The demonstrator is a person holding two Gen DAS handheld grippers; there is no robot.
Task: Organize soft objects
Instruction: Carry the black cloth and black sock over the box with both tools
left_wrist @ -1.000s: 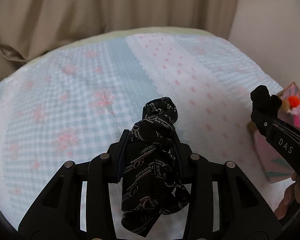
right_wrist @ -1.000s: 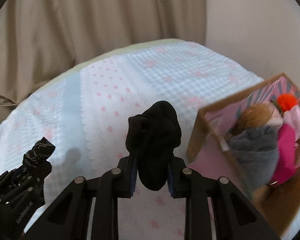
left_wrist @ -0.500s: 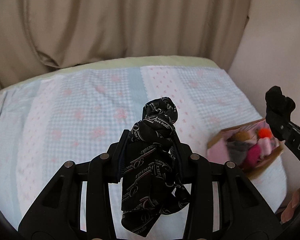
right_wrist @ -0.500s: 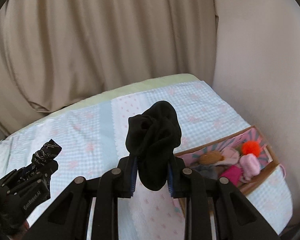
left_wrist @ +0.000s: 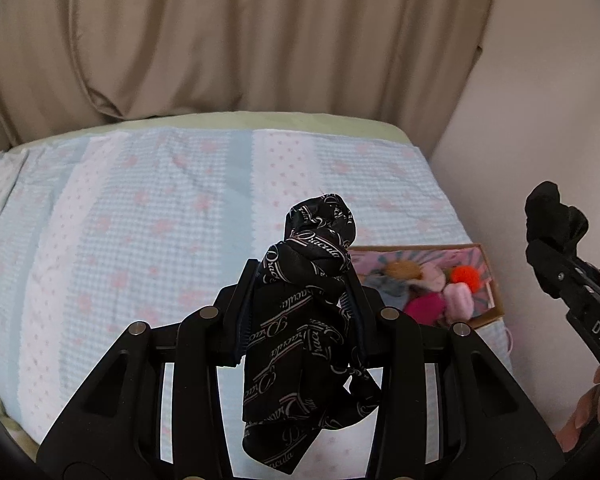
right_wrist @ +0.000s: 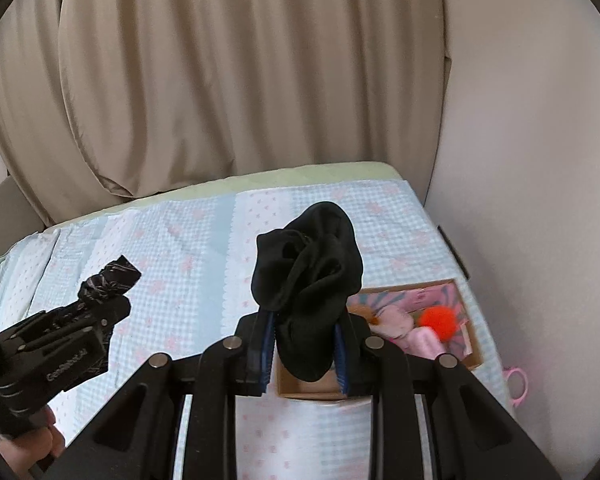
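Note:
My left gripper is shut on a black printed scarf with white lettering, held high above the bed. My right gripper is shut on a plain black sock, also held high. A cardboard box with a pink lining lies on the bed at the right, near the wall. It holds several soft things, among them an orange pompom and pink items. The box also shows in the left wrist view. The right gripper shows at the right edge of the left wrist view. The left gripper shows at the left of the right wrist view.
The bed has a light blue and pink patterned cover. Beige curtains hang behind it. A pale wall runs along the bed's right side. A pink object lies beside the box at the bed's edge.
Both grippers have risen and pulled back from the bed with their loads still held. The box now looks smaller and farther below.

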